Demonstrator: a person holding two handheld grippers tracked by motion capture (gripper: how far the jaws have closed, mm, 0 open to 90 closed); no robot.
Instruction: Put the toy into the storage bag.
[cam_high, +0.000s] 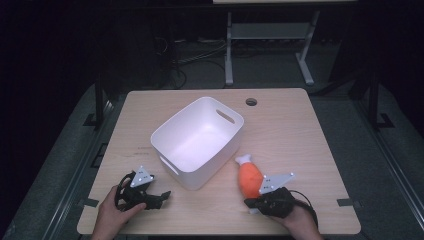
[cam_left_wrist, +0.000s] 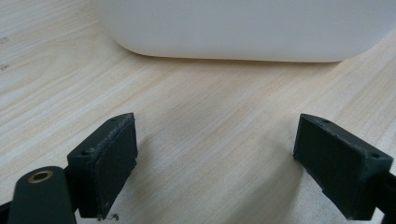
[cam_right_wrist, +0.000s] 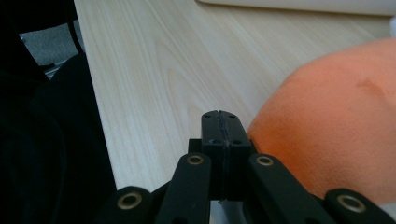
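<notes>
At near right of the table (cam_high: 300, 130), the orange toy (cam_high: 249, 177) lies with its long axis running near to far, white tip pointing far. Right gripper (cam_high: 255, 202), jaws pressed together and empty, sits just beside its near end. Left gripper (cam_high: 161, 196), jaws spread, rests well apart, beyond the bin (cam_high: 165, 137).

A light wooden table (cam_high: 300, 130) with a round cable hole (cam_high: 251, 102) stands on grey floor (cam_high: 65, 150); behind it, cables (cam_high: 200, 55) and a white desk frame (cam_high: 270, 35) sit in darkness
</notes>
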